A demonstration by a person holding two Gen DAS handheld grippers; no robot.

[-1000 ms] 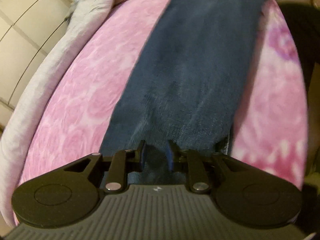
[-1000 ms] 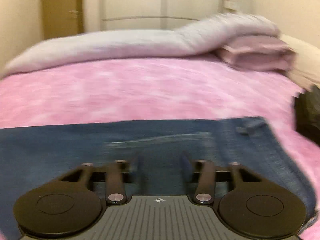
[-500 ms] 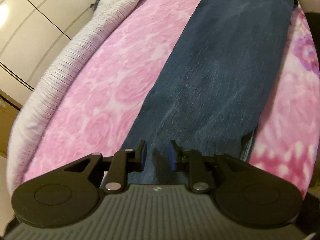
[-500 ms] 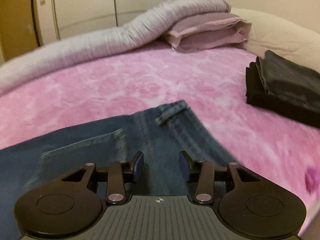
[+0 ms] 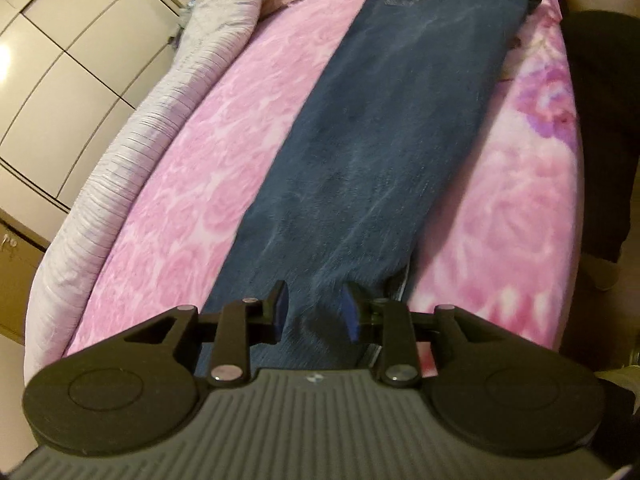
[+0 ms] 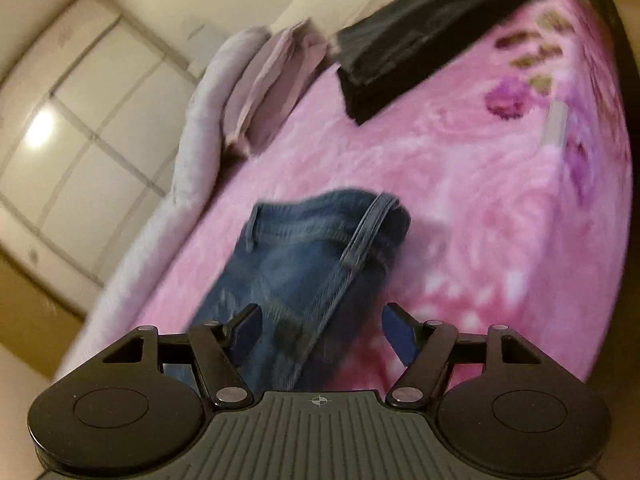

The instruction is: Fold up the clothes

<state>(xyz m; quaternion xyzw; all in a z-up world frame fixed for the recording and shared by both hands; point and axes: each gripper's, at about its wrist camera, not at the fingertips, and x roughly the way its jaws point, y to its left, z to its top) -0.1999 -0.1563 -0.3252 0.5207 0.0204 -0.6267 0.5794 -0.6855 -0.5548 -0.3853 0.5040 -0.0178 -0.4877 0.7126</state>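
Jeans [image 5: 384,152] are laid out lengthwise on the pink bed [image 5: 192,208]. Left claw [image 5: 314,312] hangs released over the hem end, right claw [image 6: 320,336] spread wide over the waistband [image 6: 332,216].

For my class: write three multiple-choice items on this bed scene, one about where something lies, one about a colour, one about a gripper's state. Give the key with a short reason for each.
1. Where does the folded black garment lie?
A. on the pink blanket, beyond the jeans' waistband
B. on top of the jeans
C. on the floor

2. What colour are the jeans?
A. black
B. blue
C. white

3. What state is the right gripper in?
A. shut on the jeans
B. open, waistband between its fingers
C. out of view

Key:
1 A: the right wrist view shows it on the blanket, apart from the jeans.
2 B: blue denim shows in both views.
3 B: the blue pads stand wide apart around the waistband.
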